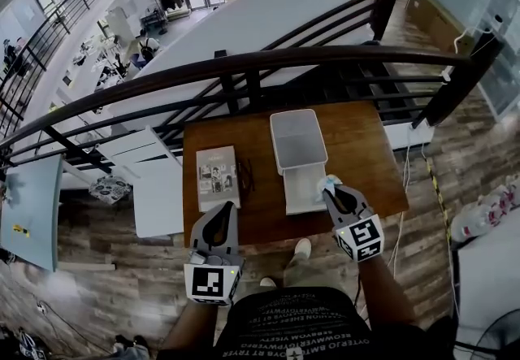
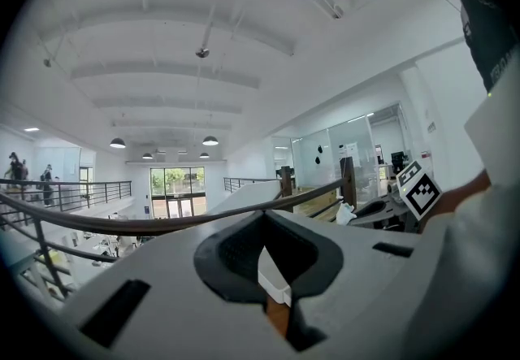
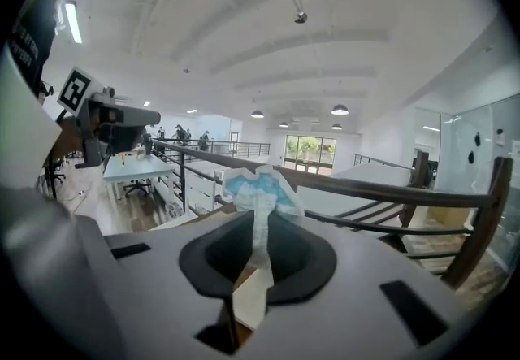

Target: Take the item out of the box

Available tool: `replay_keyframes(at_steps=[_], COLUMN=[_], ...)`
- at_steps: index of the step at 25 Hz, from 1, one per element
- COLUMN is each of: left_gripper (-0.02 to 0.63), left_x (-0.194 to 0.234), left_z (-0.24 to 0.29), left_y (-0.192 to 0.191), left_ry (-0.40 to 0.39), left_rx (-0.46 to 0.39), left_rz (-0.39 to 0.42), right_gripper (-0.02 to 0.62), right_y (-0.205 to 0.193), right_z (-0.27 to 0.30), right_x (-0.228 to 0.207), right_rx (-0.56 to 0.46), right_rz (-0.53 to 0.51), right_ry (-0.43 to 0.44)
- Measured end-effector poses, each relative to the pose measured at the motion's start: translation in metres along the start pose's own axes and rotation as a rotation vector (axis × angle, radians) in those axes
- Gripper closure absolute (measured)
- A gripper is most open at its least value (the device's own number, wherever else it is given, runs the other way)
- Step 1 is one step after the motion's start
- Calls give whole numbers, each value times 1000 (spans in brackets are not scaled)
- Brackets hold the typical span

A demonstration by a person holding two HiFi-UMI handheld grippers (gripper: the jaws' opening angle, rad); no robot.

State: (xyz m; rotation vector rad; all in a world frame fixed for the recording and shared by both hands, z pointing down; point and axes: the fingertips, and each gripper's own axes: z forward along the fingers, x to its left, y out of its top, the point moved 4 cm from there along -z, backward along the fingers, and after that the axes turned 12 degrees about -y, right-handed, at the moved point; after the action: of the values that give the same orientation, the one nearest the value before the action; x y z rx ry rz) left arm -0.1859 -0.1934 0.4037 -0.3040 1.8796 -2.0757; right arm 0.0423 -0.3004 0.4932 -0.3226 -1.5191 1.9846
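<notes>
An open white box (image 1: 297,137) stands on the brown table (image 1: 366,155), its flat white lid (image 1: 302,192) lying against its near side. My right gripper (image 1: 329,189) hangs over the lid, shut on a small white and blue packet (image 1: 329,182). In the right gripper view the packet (image 3: 262,192) sticks up from between the jaws (image 3: 258,257), clear of the box. My left gripper (image 1: 230,207) is near the table's front edge, below a booklet, jaws together with nothing in them (image 2: 272,265). The left gripper view also catches the packet (image 2: 345,213).
A grey booklet (image 1: 217,177) lies on the table's left part, a thin dark item (image 1: 246,175) beside it. A dark railing (image 1: 244,66) runs behind the table, with a drop to a lower floor beyond. A person's feet (image 1: 302,249) stand at the front edge.
</notes>
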Motion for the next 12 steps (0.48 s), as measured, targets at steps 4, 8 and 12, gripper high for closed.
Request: replay_keyframes(at_steps=[4,8,12], left_gripper=[601,601,601], left_x=[-3,-3,-8], left_z=[-6,-11,-15], left_y=[1,8,9], left_ry=[1,-10,-23], left_rx=[-6,-19,-13], left_rz=[5,-4,7], right_gripper=[566,566,566], right_y=[32,54,63], right_z=[-23,-38,-51], right_x=[5,11,11], right_rx=[-74,-112,-123], right_rz=[-19,-37,-42], right_ry=[2,7,7])
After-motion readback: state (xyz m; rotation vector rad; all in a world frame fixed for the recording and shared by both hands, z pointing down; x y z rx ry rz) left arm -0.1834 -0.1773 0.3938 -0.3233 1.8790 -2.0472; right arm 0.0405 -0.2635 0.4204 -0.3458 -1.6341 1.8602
